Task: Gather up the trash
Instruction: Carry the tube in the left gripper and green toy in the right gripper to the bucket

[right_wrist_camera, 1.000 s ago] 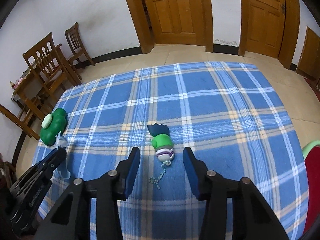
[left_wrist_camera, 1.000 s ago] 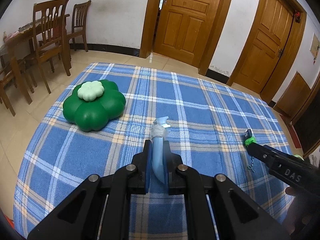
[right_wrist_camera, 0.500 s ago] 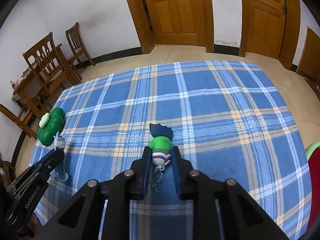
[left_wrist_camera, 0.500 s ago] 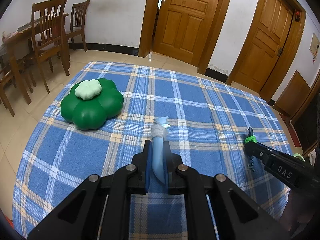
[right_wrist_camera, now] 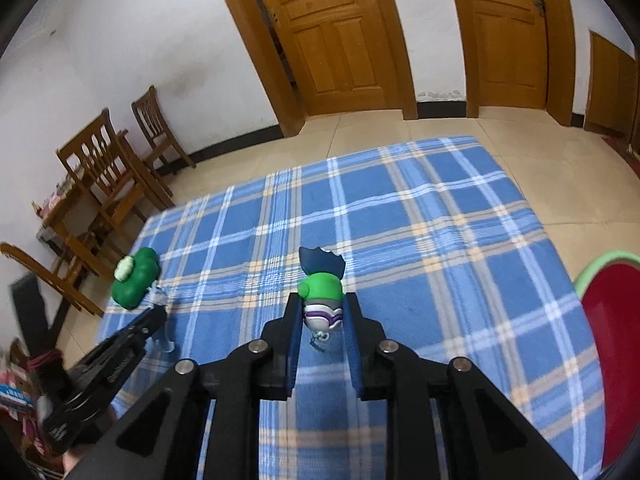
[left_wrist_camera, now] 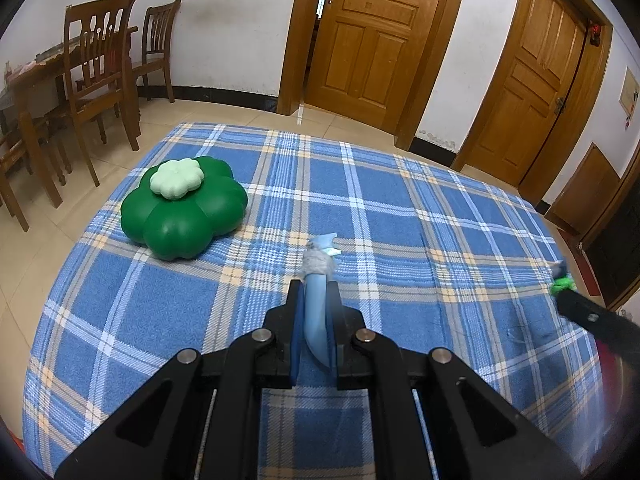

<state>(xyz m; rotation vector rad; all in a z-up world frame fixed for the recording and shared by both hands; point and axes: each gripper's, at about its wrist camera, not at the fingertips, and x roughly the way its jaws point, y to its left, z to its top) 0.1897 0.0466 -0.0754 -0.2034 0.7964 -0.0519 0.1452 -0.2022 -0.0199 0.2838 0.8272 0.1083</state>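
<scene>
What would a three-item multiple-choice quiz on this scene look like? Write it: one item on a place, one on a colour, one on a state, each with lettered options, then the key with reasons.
1. Where does the green clover-shaped container sit?
A. On the plaid cloth, near its left side
B. On a chair seat
C. On the bare tiles by the doors

2. What colour is the small lid on top of that container?
A. Red
B. Pale green
C. Black

3. What state are the right tongs in?
A. Wide open over bare cloth
B. Shut on nothing
C. Shut on the green toy figure

Key:
1 A: the left wrist view shows it resting on the cloth, left of the left tongs.
2 B: the lid is a lighter green than the dark body.
3 C: both pads press the figure's sides, its bead chain hanging below.
</scene>
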